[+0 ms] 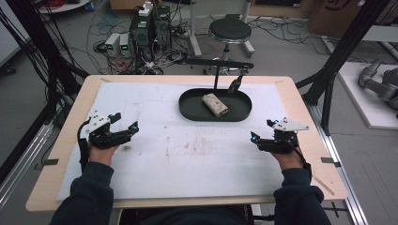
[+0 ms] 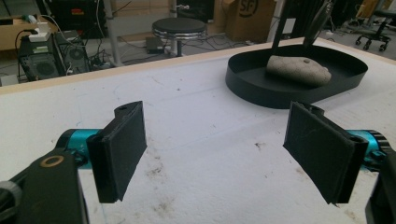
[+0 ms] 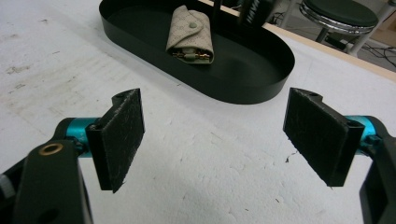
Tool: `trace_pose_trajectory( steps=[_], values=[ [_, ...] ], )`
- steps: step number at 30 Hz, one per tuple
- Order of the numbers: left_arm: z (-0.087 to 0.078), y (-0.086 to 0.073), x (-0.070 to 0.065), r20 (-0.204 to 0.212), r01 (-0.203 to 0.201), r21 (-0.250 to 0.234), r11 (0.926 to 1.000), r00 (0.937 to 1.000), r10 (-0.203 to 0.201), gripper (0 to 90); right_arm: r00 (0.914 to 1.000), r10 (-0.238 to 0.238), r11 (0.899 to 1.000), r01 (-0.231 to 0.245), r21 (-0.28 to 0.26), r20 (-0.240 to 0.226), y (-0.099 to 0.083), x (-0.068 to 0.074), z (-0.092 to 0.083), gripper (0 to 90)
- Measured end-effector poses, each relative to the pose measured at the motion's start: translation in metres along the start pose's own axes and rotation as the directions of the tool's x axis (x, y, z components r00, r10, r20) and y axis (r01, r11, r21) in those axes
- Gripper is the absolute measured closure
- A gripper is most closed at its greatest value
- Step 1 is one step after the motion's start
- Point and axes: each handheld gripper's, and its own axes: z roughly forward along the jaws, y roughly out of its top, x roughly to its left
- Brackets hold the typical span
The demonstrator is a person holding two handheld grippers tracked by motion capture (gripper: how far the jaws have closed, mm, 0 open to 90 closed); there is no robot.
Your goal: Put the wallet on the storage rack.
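black tray [image 1: 239, 112] sat at the table's [image 1: 70, 136] far middle, rolled pouch [image 1: 215, 104] inside, long axis diagonal; right gripper [image 1: 263, 131] looked slightly nearer than left gripper [image 1: 125, 121], both jaws wide open, empty.

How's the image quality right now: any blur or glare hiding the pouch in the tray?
High view: soft and low in detail, pouch small but free of glare. Left gripper view: pouch a little soft, against the dark tray. Right gripper view: sharpest, pouch with snap and open end clear.
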Motion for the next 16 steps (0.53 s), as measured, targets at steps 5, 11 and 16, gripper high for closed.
trace_pose_trajectory(
  steps=[5, 11, 16],
  values=[
    [0.0006, -0.0001, -0.0009, 0.005, -0.003, 0.000, 1.0000, 1.0000, 0.003, 20.6, 1.0000, -0.003, 1.000, 0.003, -0.002, 0.007, -0.0001, 0.0002, 0.0000, 21.0],
    [0.0008, -0.0002, -0.0008, 0.004, -0.002, 0.003, 1.0000, 1.0000, 0.002, 20.6, 0.9999, -0.006, 1.000, 0.006, -0.006, 0.015, -0.0005, -0.0006, 0.0001, 21.1],
    [0.0010, -0.0001, -0.0012, 0.001, -0.007, 0.007, 1.0000, 1.0000, 0.007, 20.6, 0.9998, -0.005, 1.000, 0.005, -0.007, 0.018, -0.0006, -0.0014, -0.0004, 21.0]
  ],
)
